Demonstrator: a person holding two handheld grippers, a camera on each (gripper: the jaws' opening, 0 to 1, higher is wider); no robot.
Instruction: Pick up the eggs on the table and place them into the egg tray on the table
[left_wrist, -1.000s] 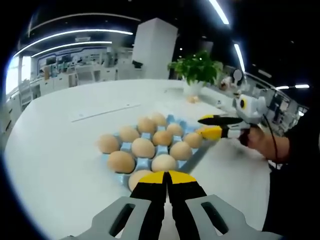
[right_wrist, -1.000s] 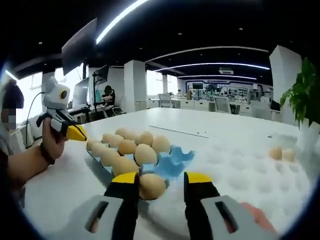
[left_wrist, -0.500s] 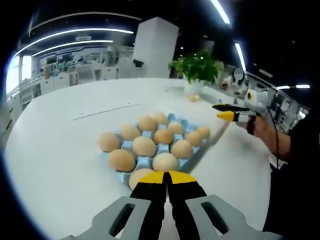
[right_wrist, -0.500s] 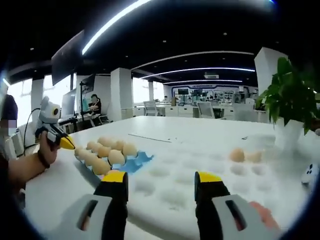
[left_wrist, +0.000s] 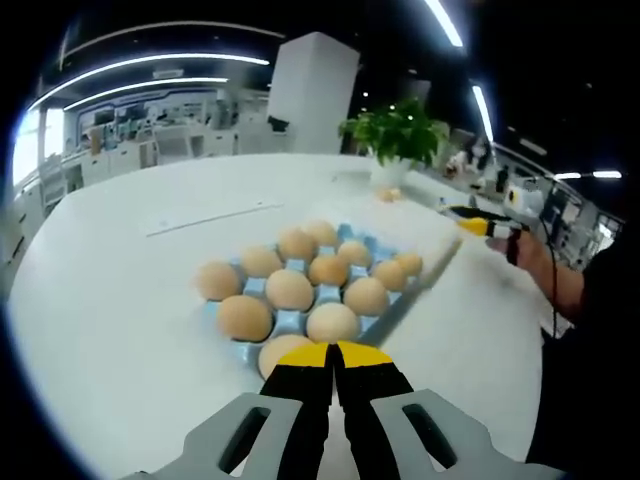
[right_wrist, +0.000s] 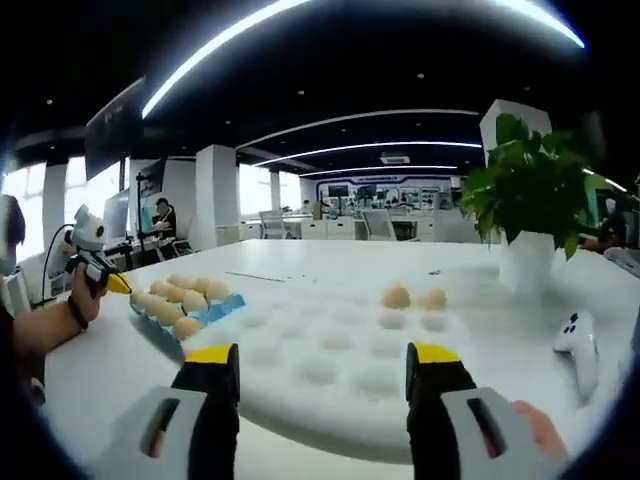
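The blue egg tray (left_wrist: 287, 325) lies mid-table and holds several brown eggs (left_wrist: 289, 290). My left gripper (left_wrist: 335, 356) hovers shut just in front of the tray's near edge, with nothing between its yellow tips. The right gripper (left_wrist: 478, 223) appears far to the right, held by a hand, away from the tray. From its own view, my right gripper (right_wrist: 322, 360) is open and empty above a white dimpled sheet (right_wrist: 330, 350). Two loose eggs (right_wrist: 397, 297) rest on the table ahead of it, near the plant. The egg tray (right_wrist: 215, 309) and the left gripper (right_wrist: 116, 283) sit off to the left.
A potted plant (right_wrist: 525, 235) stands behind the loose eggs, also seen as the plant (left_wrist: 397, 135) at the table's far side. A white game controller (right_wrist: 576, 335) lies to the right. The person's arm (left_wrist: 560, 290) is at the table's right edge.
The right gripper left an egg in the tray's corner, drew back from the tray and swung toward the loose eggs by the plant, jaws wider. The left gripper stayed put.
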